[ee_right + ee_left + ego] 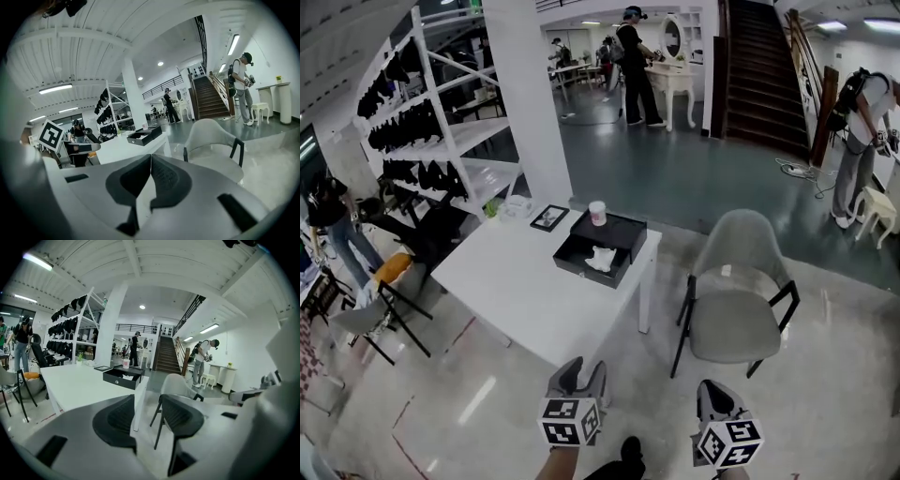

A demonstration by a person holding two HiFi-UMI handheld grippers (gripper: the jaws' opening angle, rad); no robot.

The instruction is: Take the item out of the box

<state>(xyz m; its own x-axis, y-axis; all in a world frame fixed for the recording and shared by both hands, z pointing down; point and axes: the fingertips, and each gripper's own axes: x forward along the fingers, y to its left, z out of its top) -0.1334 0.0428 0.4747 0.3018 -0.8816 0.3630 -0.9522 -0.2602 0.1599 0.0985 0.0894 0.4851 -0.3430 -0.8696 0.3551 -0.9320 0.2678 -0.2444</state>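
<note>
An open black box sits at the far right corner of the white table, with a crumpled white item inside and its lid behind it. A pale cup stands on the lid. Both grippers hover low near me, well short of the box. My left gripper is at the table's near corner, jaws apart and empty. My right gripper is over the floor beside the chair, jaws pressed together on nothing. The left gripper view shows the box far ahead, as does the right gripper view.
A grey chair with black legs stands right of the table. A small framed picture lies left of the box. A white pillar and shelving rise behind the table. A folding chair stands at the left, and people stand farther off.
</note>
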